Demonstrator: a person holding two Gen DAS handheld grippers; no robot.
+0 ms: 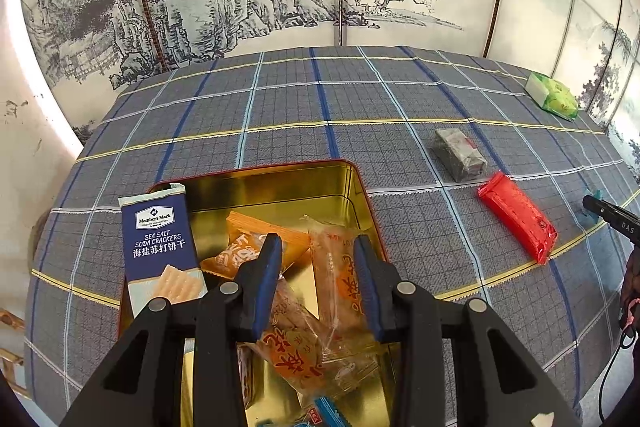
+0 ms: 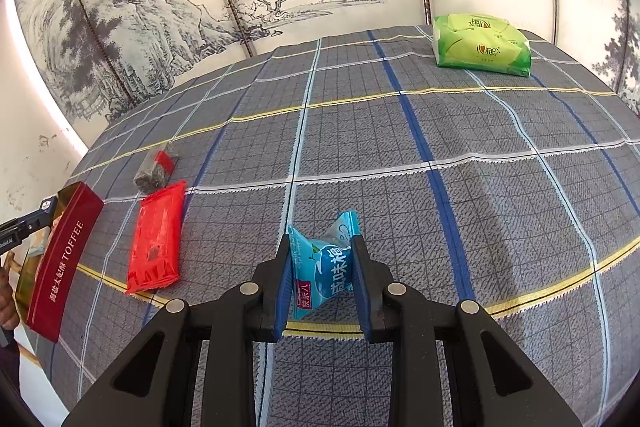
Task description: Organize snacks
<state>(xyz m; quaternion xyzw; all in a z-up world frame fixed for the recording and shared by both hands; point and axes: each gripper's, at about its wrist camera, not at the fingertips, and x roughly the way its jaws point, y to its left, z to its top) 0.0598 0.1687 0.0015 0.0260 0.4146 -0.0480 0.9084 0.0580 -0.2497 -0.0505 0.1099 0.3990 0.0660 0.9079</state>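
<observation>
Two grippers were in my feeds. My right gripper (image 2: 320, 259) had its jaws clamped on a small blue candy packet (image 2: 322, 269), the pads pressing both its sides, with the packet standing upright between them above the plaid tablecloth (image 2: 440, 131). My left gripper (image 1: 318, 259) hung over the open gold-lined tin (image 1: 280, 187), its jaws parted with nothing pinched between them; whether the pads brushed the wrappers below I could not tell.

Taking the tin as my landmark: inside it lay several orange-printed clear snack packets (image 1: 336, 275), and a navy soda cracker pack (image 1: 162, 247) leaned upright against its left wall. At the tin's near end a blue-wrapped piece (image 1: 328, 413) showed partly. To the right of the tin, apart from it on the cloth, lay a red wrapped bar (image 1: 518, 217), and just beyond that bar, further from the tin's near end, a grey packet (image 1: 460, 155). Well away from the tin, at the far right edge of the table, sat a green tissue pack (image 2: 482, 45). From my right view the tin's dark red outer wall read "TOFFEE".
</observation>
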